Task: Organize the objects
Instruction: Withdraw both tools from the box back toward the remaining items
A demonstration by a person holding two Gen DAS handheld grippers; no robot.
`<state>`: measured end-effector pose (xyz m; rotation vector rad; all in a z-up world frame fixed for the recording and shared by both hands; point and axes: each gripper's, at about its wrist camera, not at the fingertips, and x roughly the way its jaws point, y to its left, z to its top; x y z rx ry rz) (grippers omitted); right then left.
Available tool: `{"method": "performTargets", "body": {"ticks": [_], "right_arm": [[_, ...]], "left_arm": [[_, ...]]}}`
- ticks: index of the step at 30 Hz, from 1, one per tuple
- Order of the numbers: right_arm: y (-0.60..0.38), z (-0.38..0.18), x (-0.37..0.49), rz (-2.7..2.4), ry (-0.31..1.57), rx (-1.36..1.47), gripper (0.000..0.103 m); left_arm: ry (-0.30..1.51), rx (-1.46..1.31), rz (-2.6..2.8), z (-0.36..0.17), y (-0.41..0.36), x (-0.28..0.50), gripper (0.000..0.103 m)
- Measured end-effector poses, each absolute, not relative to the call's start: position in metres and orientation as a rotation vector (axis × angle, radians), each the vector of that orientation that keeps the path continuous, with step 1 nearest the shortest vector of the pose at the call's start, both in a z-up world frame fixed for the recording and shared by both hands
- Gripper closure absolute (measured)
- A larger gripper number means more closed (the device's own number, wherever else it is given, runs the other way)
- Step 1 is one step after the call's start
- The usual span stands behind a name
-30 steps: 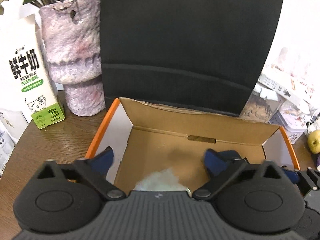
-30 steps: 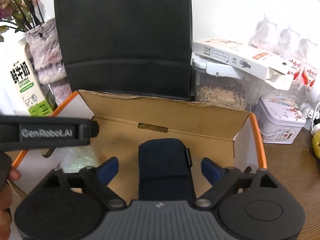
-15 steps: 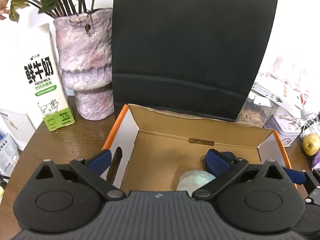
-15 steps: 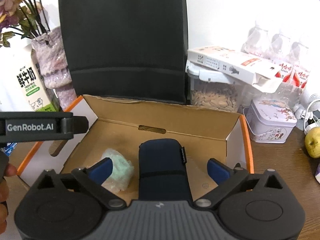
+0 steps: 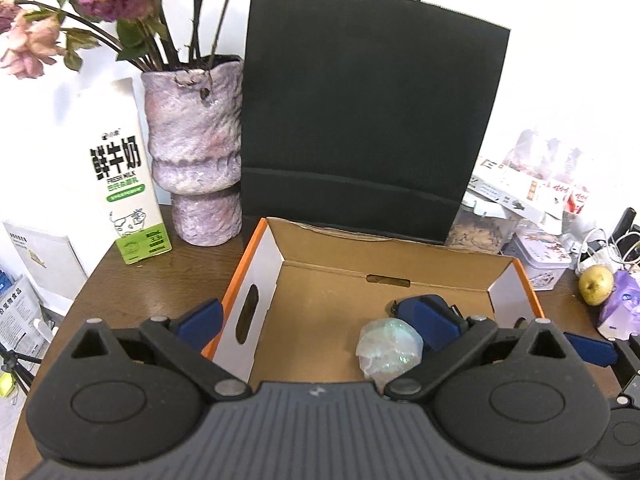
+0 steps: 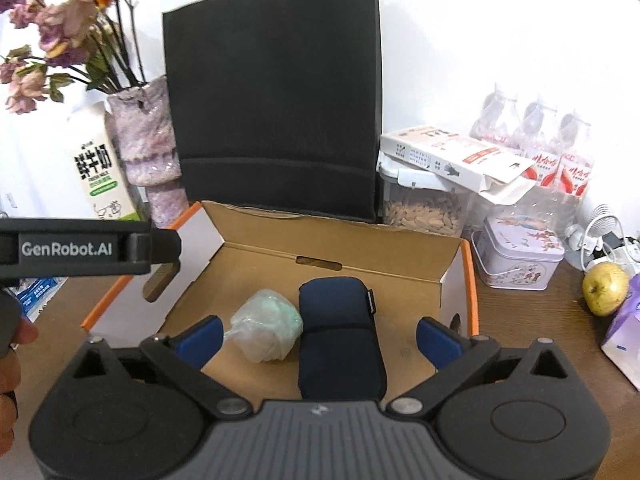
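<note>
An open cardboard box (image 5: pixel 328 280) with orange edges sits on the brown table; it also shows in the right wrist view (image 6: pixel 360 248). Inside lie a crumpled pale green plastic bundle (image 5: pixel 388 346) (image 6: pixel 266 328) and a dark blue pouch (image 6: pixel 340 340) (image 5: pixel 416 306). My left gripper (image 5: pixel 316 320) is open and empty, raised above the box's near left side. My right gripper (image 6: pixel 318 338) is open and empty above the pouch. The left gripper's body (image 6: pixel 80 248) shows at the left of the right wrist view.
A black paper bag (image 5: pixel 368 120) stands behind the box. A milk carton (image 5: pixel 128 176) and a purple vase (image 5: pixel 196 148) with dried flowers stand left. A seed jar (image 6: pixel 420 208), tin (image 6: pixel 520 260), bottles, a pear (image 6: pixel 604 288) and a purple packet (image 6: pixel 628 324) crowd the right.
Both grippers have risen and drawn back from the box. The green bundle, under the left gripper before, now lies free on the box floor beside the pouch.
</note>
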<state>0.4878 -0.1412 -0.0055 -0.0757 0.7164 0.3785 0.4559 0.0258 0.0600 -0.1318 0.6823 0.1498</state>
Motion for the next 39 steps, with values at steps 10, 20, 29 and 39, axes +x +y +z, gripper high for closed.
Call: {"method": "performTargets", "body": {"ticks": [10, 20, 29, 39], "right_arm": [[-0.145, 0.019, 0.432, 0.382, 0.659, -0.085, 0.000], [-0.152, 0.031, 0.374, 0.393, 0.611, -0.087, 0.000], [-0.157, 0.034, 0.313, 0.409, 0.562, -0.097, 0.000], [-0.166, 0.026, 0.249, 0.425, 0.527, -0.106, 0.000]], "left_arm": [[0.634, -0.122, 0.140, 0.079, 0.023, 0.404, 0.000], [0.592, -0.107, 0.132, 0.090, 0.022, 0.344, 0.000], [0.569, -0.108, 0.134, 0.088, 0.024, 0.283, 0.000], [0.563, -0.123, 0.132, 0.076, 0.033, 0.224, 0.000]]}}
